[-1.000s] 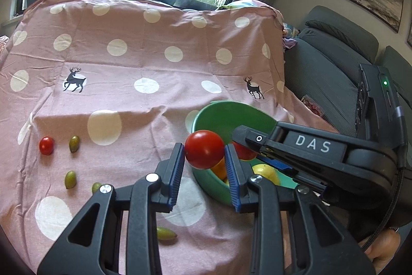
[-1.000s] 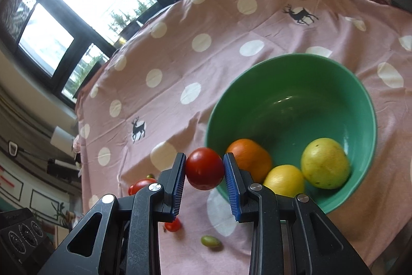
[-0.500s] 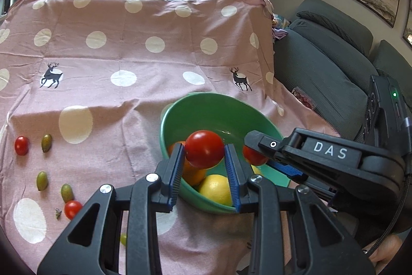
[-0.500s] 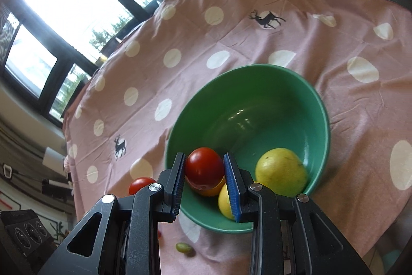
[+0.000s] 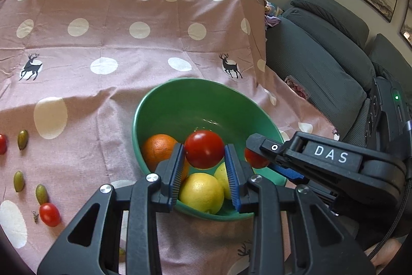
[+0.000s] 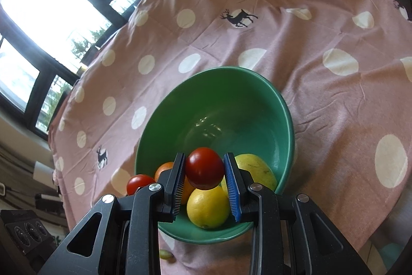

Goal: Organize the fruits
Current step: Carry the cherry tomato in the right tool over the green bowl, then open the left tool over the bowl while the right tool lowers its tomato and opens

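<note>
Fingers of left gripper (image 5: 204,161) and right gripper (image 6: 204,169) each pinch a red tomato (image 5: 204,149), green bowl (image 5: 164,107) just below; lower first, then release gently.

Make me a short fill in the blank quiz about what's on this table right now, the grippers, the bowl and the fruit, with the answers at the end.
1. The left gripper is shut on a red ____.
2. The right gripper holds its red tomato over the ____ bowl.
3. Beside the orange in the bowl lies a yellow ____.
4. The pink tablecloth has white dots and black ____.

Missing words: tomato; green; lemon; deer
</note>
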{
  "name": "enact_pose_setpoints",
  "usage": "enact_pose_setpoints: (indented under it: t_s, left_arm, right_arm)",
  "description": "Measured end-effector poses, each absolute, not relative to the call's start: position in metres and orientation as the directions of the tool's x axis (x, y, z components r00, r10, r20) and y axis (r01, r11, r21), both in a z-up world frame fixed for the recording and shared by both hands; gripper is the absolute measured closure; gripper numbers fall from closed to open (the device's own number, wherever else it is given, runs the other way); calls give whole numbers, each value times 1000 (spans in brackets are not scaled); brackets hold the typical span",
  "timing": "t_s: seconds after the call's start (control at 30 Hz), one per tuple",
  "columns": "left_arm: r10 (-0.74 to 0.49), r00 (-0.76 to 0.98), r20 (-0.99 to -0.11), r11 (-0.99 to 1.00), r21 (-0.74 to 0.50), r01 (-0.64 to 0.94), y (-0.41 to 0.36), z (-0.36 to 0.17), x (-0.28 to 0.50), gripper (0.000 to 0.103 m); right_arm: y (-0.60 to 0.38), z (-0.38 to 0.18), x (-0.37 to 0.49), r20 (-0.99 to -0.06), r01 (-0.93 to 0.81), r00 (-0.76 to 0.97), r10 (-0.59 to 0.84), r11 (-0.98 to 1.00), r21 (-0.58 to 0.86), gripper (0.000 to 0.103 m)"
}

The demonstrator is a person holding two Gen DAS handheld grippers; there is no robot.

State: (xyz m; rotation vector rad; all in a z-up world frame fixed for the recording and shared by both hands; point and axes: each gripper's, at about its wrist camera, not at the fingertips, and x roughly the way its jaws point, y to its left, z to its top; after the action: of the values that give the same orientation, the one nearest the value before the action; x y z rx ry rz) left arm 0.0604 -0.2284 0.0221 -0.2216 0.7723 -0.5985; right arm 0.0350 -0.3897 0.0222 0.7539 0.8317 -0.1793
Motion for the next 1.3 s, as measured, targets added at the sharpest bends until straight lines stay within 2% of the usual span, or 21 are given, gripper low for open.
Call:
enact_pose_setpoints:
  t_s: [0.77, 0.9, 1.1, 1.3]
  left_arm:
    - [-586, 508, -632, 806, -390, 446, -249, 8, 74, 71]
    - [-623, 466, -628, 777, -432, 457, -250, 6, 77, 71]
    - [-610, 479, -631, 789, -426, 442, -249, 7, 79, 73]
    - [-611, 492, -620, 788, -417, 454, -247, 13, 75, 69]
  right_arm:
    - [-399, 15, 34, -725, 484, 683, 85, 691, 537, 71]
    - [-400, 15, 36, -720, 485, 689, 76, 690, 538, 71]
    - [-403, 18, 34, -701, 475, 710, 64, 692, 544, 71]
    - [-405, 20, 35, -697, 479, 715, 46, 695, 537, 71]
